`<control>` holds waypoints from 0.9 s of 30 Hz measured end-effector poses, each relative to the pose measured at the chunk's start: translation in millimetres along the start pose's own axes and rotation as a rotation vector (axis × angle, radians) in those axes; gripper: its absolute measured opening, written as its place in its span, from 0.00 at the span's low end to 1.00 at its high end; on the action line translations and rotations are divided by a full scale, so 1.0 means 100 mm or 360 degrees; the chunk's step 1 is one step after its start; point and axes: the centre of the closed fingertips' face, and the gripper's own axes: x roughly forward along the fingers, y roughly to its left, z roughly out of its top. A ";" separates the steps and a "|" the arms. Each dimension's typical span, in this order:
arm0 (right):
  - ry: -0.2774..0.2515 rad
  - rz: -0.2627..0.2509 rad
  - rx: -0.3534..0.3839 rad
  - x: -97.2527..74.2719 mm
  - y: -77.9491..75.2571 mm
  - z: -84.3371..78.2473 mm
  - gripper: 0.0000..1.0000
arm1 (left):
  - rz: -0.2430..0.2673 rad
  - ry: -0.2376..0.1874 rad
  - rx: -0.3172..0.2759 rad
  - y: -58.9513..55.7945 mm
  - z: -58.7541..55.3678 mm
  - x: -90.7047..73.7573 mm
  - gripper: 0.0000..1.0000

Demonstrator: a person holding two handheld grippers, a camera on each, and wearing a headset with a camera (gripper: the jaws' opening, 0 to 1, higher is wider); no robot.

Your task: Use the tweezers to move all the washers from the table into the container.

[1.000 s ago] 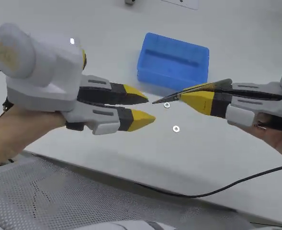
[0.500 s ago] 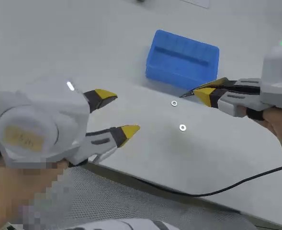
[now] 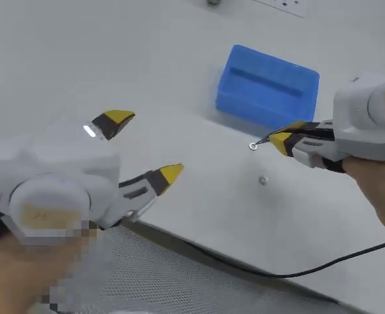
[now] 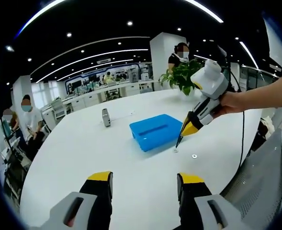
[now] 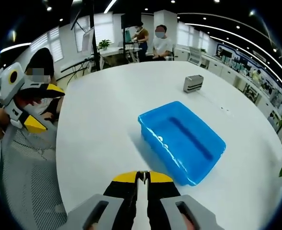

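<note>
On the white table sits an open-topped blue container, its long side running across the far side of the work. Beyond it stands a small grey box, with a potted plant and people farther off in the room. A black cable trails along the table's near edge, above a grey mesh surface. The right hand-held gripper is clenched on the tweezers, which stick out past its yellow tips and point left and a little downward, their long axis in line with the jaws. Their points sit right at one washer on the table just in front of the container; whether they pinch it I cannot tell. A second washer lies flat nearby, closer to the person. The left hand-held gripper hovers well apart from all this, over the table's near edge, released, its jaws spread wide.
</note>
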 end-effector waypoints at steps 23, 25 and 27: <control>0.0074 0.0011 -0.0023 0.10 -0.01 -0.05 0.03 | 0.0006 0.0120 0.0165 -0.07 -0.11 0.04 0.68; 0.0076 0.0015 -0.0030 0.10 0.00 -0.05 0.03 | 0.0004 0.0121 0.0164 -0.07 -0.11 0.04 0.67; 0.0080 0.0014 -0.0031 0.09 0.00 -0.04 0.02 | 0.0007 0.0129 0.0169 -0.07 -0.12 0.04 0.67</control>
